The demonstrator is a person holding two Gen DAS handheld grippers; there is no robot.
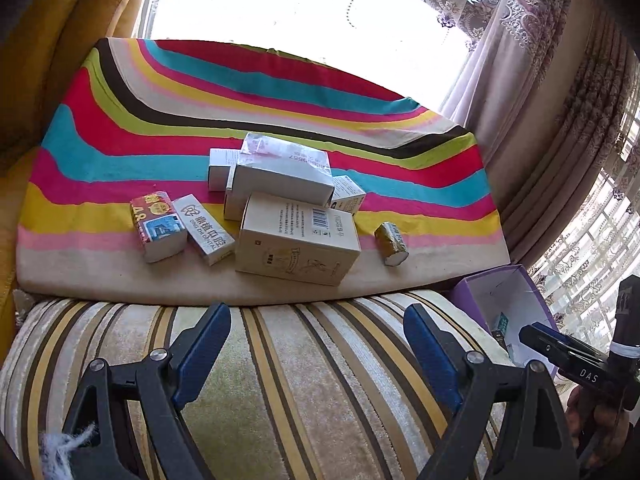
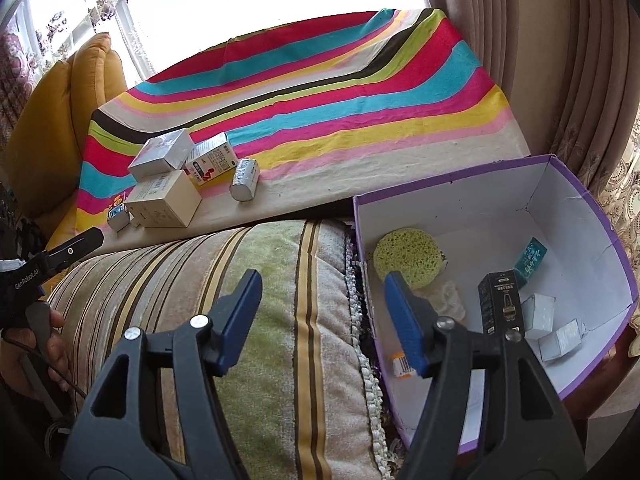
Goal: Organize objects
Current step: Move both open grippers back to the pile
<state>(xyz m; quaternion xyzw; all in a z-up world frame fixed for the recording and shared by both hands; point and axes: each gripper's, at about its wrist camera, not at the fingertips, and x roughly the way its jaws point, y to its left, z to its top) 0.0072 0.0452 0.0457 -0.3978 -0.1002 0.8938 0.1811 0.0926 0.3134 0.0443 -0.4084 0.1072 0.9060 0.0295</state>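
Observation:
Several small cartons lie on the rainbow-striped cloth: a beige box, a silver box stacked behind it, a red packet, a white dental box and a foil-wrapped roll. My left gripper hangs open over the striped cushion, short of the boxes, with nothing between its pads. My right gripper is open too, straddling the near left wall of the purple box. That box holds a green sponge, a black carton, a teal packet and small white boxes.
A yellow cushion stands at the left of the cloth. Curtains and a bright window lie behind and to the right. A hand holds the other gripper at the right wrist view's left edge.

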